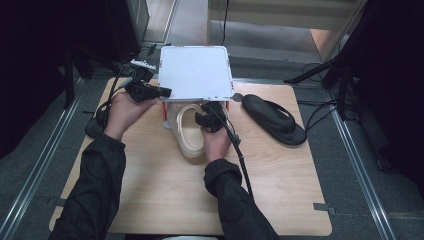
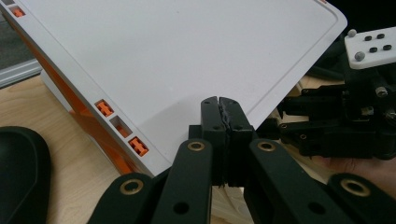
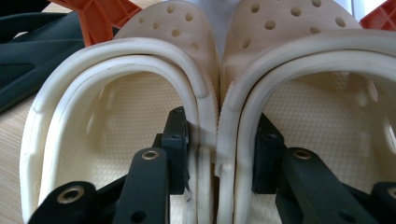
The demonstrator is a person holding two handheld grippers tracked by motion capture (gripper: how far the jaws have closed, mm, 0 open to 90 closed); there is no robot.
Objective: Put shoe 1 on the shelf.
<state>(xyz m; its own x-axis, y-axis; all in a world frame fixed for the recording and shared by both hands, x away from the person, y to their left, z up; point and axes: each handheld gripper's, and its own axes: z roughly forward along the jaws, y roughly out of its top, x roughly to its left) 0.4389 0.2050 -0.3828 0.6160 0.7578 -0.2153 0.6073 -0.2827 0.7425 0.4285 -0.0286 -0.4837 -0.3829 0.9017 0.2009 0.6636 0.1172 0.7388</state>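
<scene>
Pinching the touching inner walls of 2 cream clogs (image 3: 215, 107) together, the right gripper (image 3: 219, 154) has 1 jaw inside each, toes tucked under the white rack (image 1: 196, 72) at the table's (image 1: 280, 200) far edge. Left gripper (image 2: 225, 116) is closed, empty, over the rack's top.

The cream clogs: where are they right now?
The cream clogs lie side by side mid-table in the high view, toes under the white shelf, their inner walls pinched in the right tool; the black sandal lies to their right.
</scene>
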